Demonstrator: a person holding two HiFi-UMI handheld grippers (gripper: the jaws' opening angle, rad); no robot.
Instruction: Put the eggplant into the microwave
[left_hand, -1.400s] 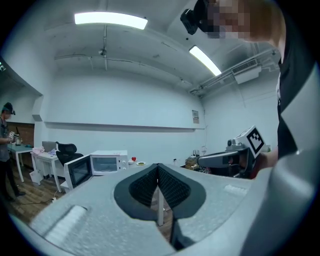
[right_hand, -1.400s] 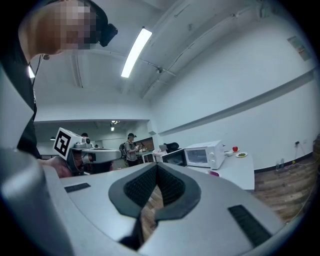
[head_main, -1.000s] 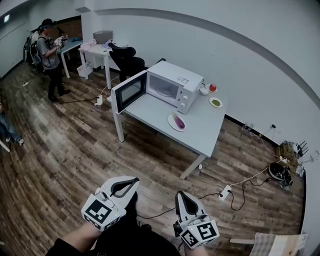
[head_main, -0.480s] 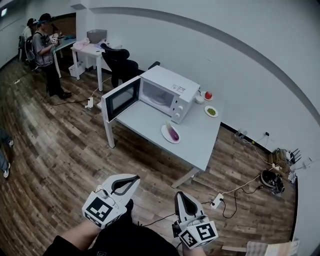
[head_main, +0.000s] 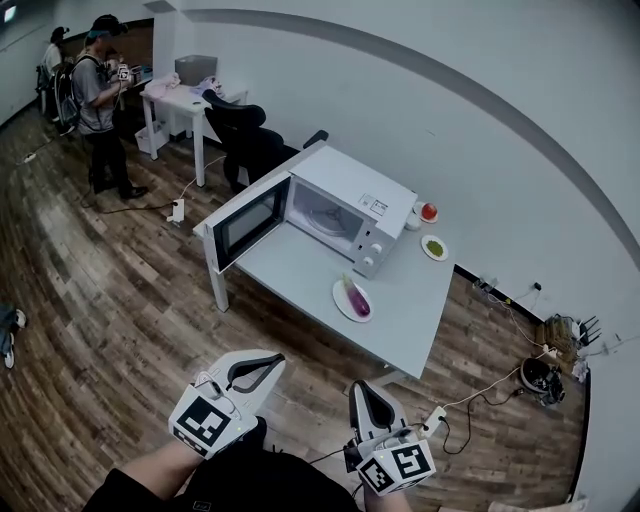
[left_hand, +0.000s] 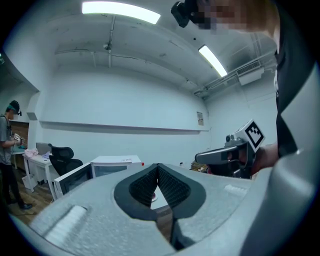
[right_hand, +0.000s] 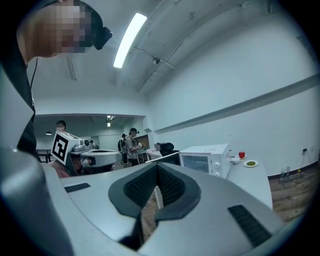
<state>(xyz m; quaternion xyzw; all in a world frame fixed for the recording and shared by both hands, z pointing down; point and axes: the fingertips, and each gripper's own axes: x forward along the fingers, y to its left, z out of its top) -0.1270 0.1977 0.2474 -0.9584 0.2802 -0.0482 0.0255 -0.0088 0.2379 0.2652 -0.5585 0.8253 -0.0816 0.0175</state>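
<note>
Both grippers are held low at the bottom edge of the head view, well apart from the white table (head_main: 300, 272), and the arms behind them are cut off by the frame. The left gripper (head_main: 277, 359) is shown clenched, its ribbed pads pressed together at the tips with nothing between them. The right gripper (head_main: 362, 386) is likewise closed on nothing. The eggplant (head_main: 357, 298), small and purple, is seen lying on a white plate (head_main: 341, 296) on the table, near the front corner of the microwave (head_main: 352, 190) and outside it. The microwave door (head_main: 246, 216) is swung wide open toward the left of the view, and the pale cavity is exposed, though little inside it can be made out. Behind the microwave, a small bowl (head_main: 413, 219), a red round item (head_main: 429, 211) and a dish of something green (head_main: 435, 247) are set on the table; what the last two are cannot be told at this size. In both gripper views the eggplant and its plate are hidden behind the grey gripper bodies, and only the microwave and the table's far end are left showing. A black chair (head_main: 245, 140) is partly hidden behind the microwave, and a person (head_main: 100, 100) is seen standing in the far corner.
</note>
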